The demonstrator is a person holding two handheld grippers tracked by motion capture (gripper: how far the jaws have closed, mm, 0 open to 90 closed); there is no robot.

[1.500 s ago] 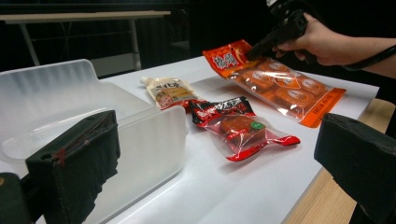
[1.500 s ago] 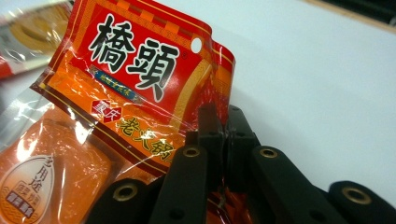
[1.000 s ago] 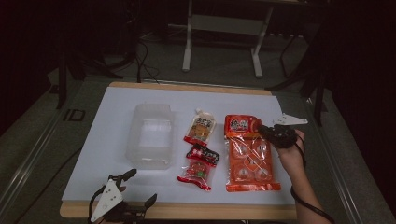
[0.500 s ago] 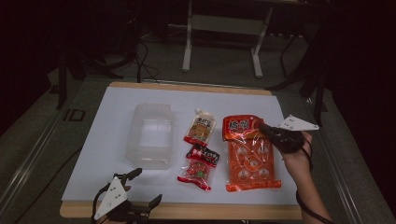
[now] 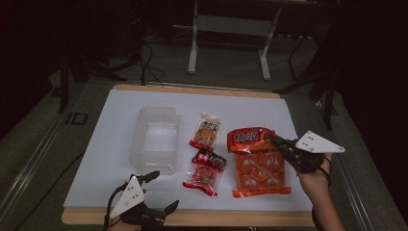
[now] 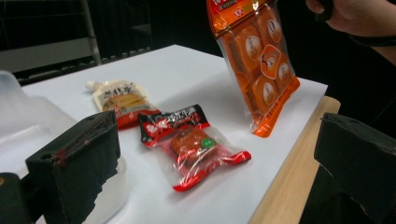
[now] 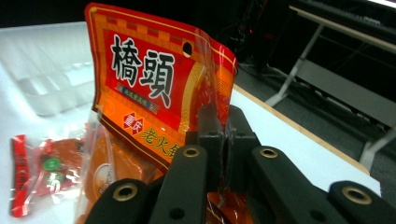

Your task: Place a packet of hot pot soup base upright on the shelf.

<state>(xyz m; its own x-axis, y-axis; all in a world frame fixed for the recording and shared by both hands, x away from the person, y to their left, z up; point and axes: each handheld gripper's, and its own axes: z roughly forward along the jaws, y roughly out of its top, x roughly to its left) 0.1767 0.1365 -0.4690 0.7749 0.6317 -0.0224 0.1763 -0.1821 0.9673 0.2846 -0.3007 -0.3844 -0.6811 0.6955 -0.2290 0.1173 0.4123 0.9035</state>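
Note:
My right gripper [image 5: 273,139] [image 7: 218,122] is shut on the upper right edge of a big orange and red snack bag [image 5: 257,161] [image 7: 154,88] [image 6: 254,46]. The bag hangs lifted, with its bottom edge near the white table top [image 5: 120,163]. My left gripper [image 5: 161,190] stands open near the front left edge of the table, nothing between its wide-apart jaws. A small red packet [image 5: 204,173] [image 6: 194,144] and a beige pouch [image 5: 208,131] [image 6: 121,100] lie flat in the middle. A clear plastic box [image 5: 156,139] [image 6: 18,116] sits to their left.
The table's wooden front edge [image 5: 231,217] runs along the near side. A metal stand [image 5: 228,29] and cables are on the dark floor behind the table. A hand [image 6: 355,14] holds the right gripper at the table's right side.
The right gripper has risen and drawn back to the right with the orange bag, raising its top off the table. The left gripper has lifted a little near the front edge.

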